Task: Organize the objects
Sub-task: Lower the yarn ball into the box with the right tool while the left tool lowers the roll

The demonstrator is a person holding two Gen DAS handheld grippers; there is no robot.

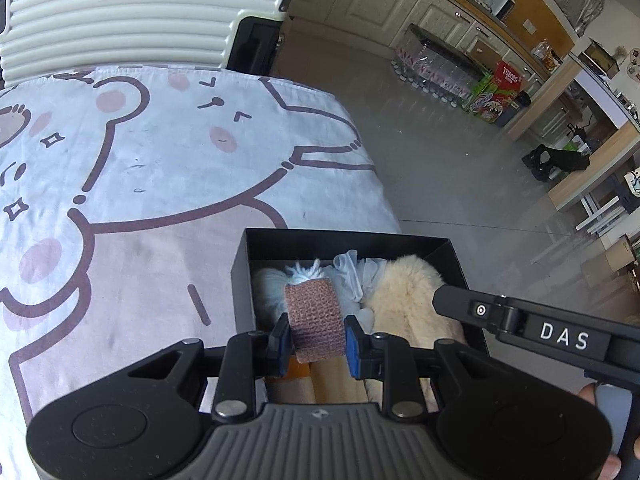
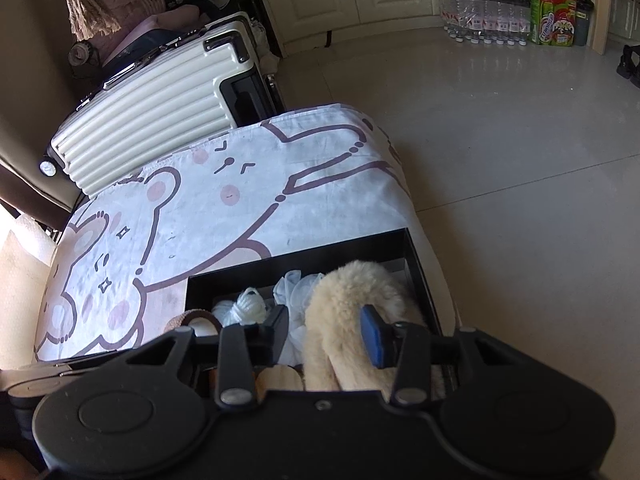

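Note:
My left gripper (image 1: 316,334) is shut on a brown bandage roll (image 1: 314,312), held just above the near left part of a black box (image 1: 344,236). That roll shows at the left in the right wrist view (image 2: 188,318). In the box lie white yarn (image 1: 304,272), white mesh fabric (image 1: 352,272), a cream furry piece (image 1: 404,292) and pale wooden pieces (image 1: 332,384). My right gripper (image 2: 326,330) hangs over the box (image 2: 304,252), open, with the furry piece (image 2: 344,300) between its fingers. One finger (image 1: 452,300) reaches in from the right.
The box sits at the right edge of a surface covered by a bear-print sheet (image 1: 160,168). A white ribbed suitcase (image 1: 132,16) stands behind it. Grey tiled floor (image 2: 520,140) lies to the right, with packed bottles (image 2: 484,20) and cartons by cabinets.

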